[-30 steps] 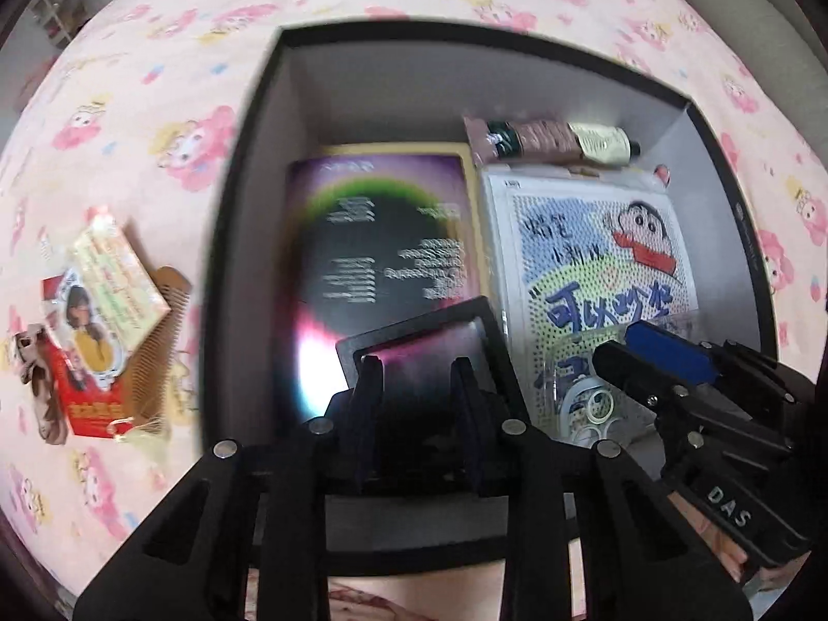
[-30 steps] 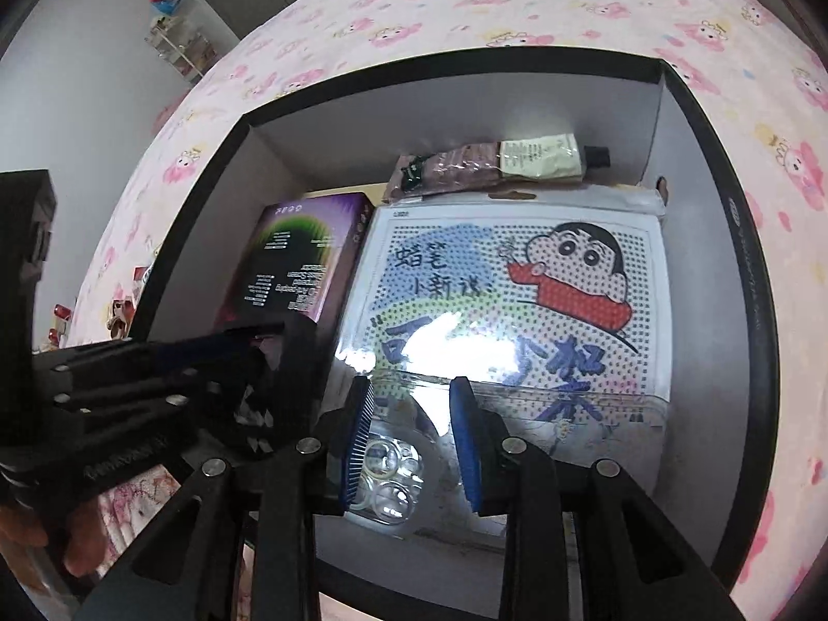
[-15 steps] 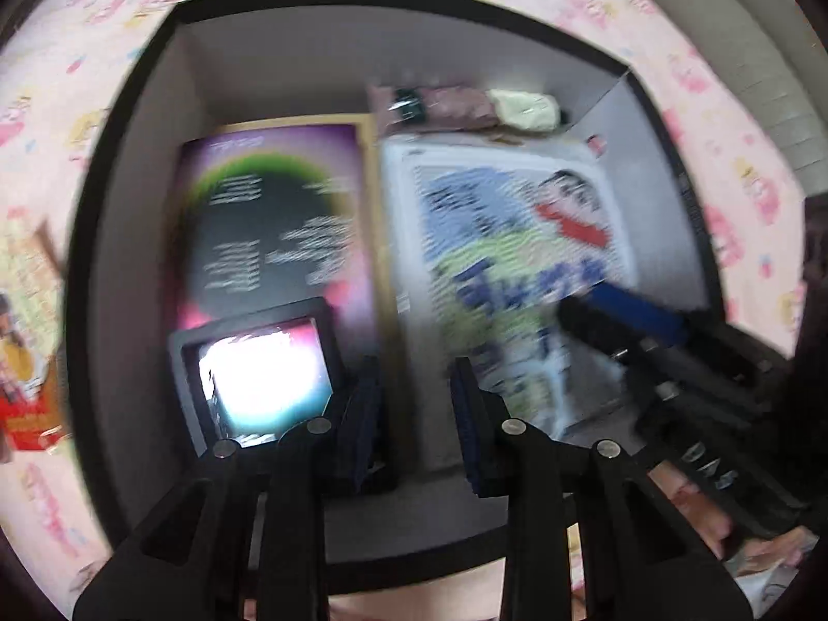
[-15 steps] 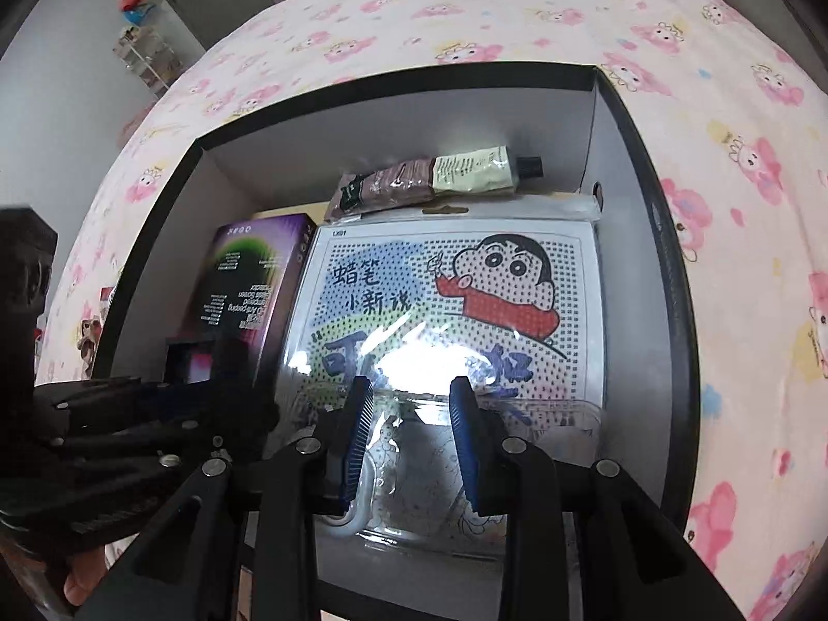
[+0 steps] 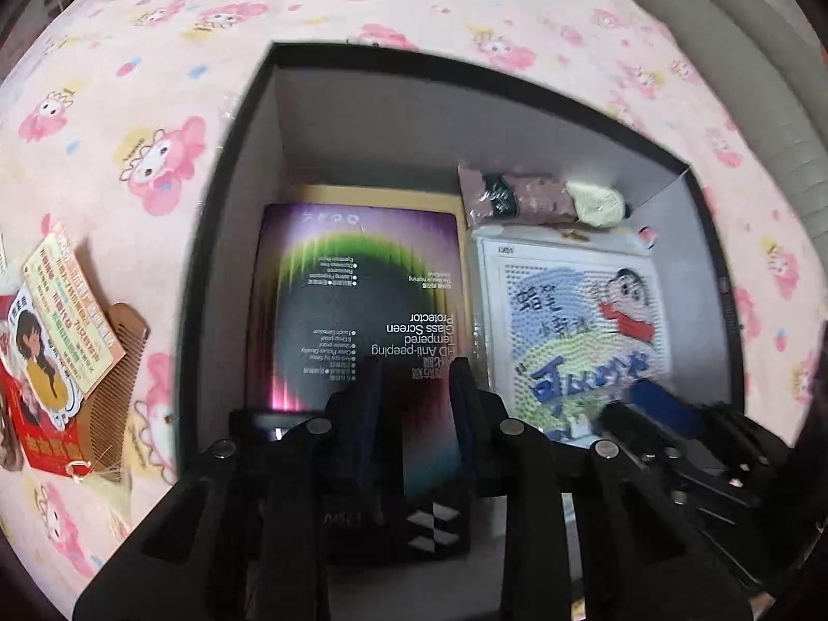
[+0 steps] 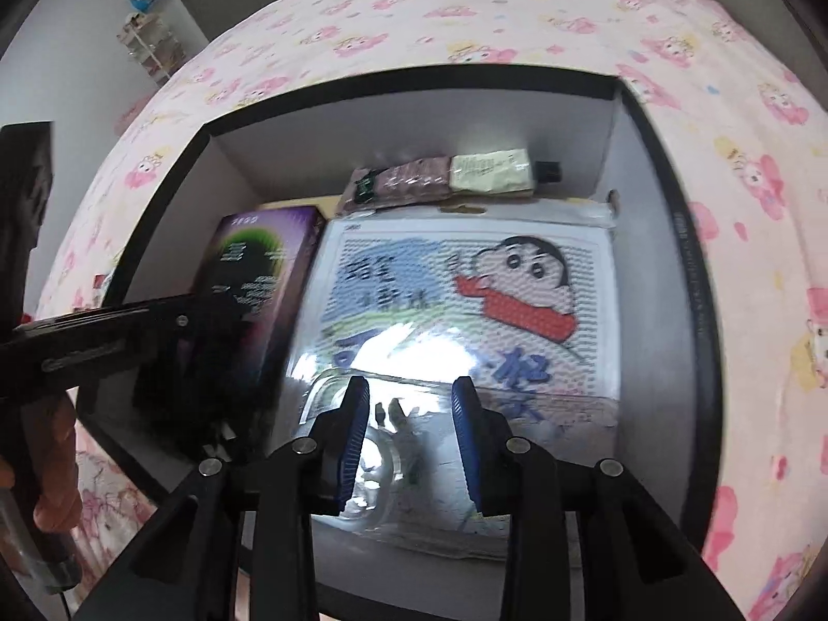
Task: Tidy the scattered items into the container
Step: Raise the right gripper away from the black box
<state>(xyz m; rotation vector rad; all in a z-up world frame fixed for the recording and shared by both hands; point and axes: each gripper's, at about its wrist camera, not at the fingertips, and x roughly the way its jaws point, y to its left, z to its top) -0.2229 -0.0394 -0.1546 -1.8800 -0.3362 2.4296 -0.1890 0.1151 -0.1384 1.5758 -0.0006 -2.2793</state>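
Observation:
The black-rimmed box [image 5: 217, 259] [image 6: 693, 310] holds a purple screen-protector box [image 5: 362, 284], a cartoon bead board [image 6: 466, 284] and a tube [image 6: 450, 176]. My left gripper [image 5: 416, 403] hangs shut over the box's near left part, nothing visible between its pads. A small black item [image 5: 414, 533] lies below it, blurred. Over the board's near edge, my right gripper [image 6: 409, 403] has its jaws opening. A clear packet with a tape roll [image 6: 414, 445] lies under them, and the pads do not press it. On the bedspread to the left lie a wooden comb [image 5: 121, 362] with a card tag [image 5: 67, 310] and a red packet [image 5: 36, 440].
The box sits on a pink patterned bedspread [image 5: 362, 10]. A grey cushion edge [image 5: 750, 77] shows at the far right. A person's hand [image 6: 57, 466] holds the left gripper's handle [image 6: 103, 341]. Shelves stand by the wall at the back left [image 6: 150, 36].
The black item was between my left fingers, then lay to their left in the box; the left gripper swung across the box. The right gripper drew back as the clear packet settled on the board.

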